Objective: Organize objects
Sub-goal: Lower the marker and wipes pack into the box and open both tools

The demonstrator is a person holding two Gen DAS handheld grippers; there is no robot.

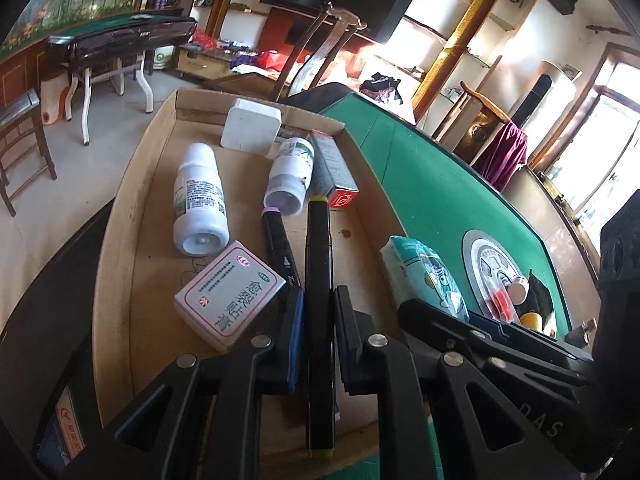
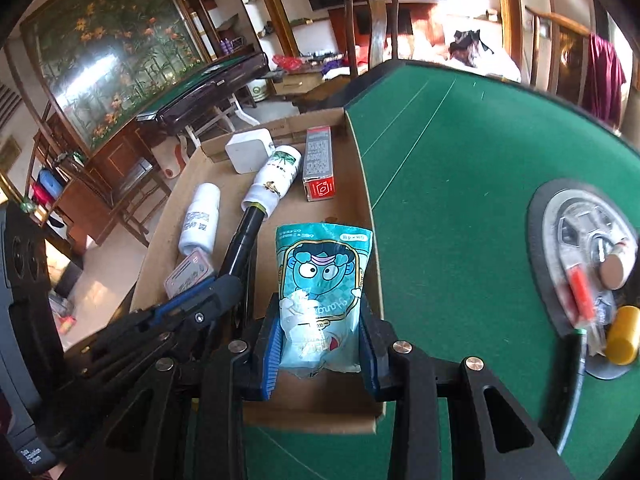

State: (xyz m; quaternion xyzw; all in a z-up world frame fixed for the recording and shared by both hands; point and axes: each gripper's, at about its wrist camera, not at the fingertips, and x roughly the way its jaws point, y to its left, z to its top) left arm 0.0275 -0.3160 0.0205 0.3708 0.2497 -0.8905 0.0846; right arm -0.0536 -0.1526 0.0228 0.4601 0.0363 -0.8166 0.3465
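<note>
A shallow cardboard tray (image 1: 132,216) lies on the green table (image 1: 432,184). My left gripper (image 1: 318,312) straddles a black marker (image 1: 319,264) lying lengthwise in the tray; small gaps show between the pads and the marker, so it is open. My right gripper (image 2: 320,336) holds a teal cartoon-printed packet (image 2: 322,292) between its blue pads, low over the tray's (image 2: 360,412) near right corner. The packet also shows in the left wrist view (image 1: 424,272). The left gripper's body (image 2: 192,312) shows beside the marker (image 2: 244,240).
The tray also holds two white bottles (image 1: 200,200) (image 1: 290,172), a white square case (image 1: 251,126), a grey-and-red carton (image 1: 334,168), a pink-edged medicine box (image 1: 230,294) and a second black marker (image 1: 278,240). A round metal plate (image 2: 580,248) on the table carries small items and a yellow cylinder (image 2: 622,334).
</note>
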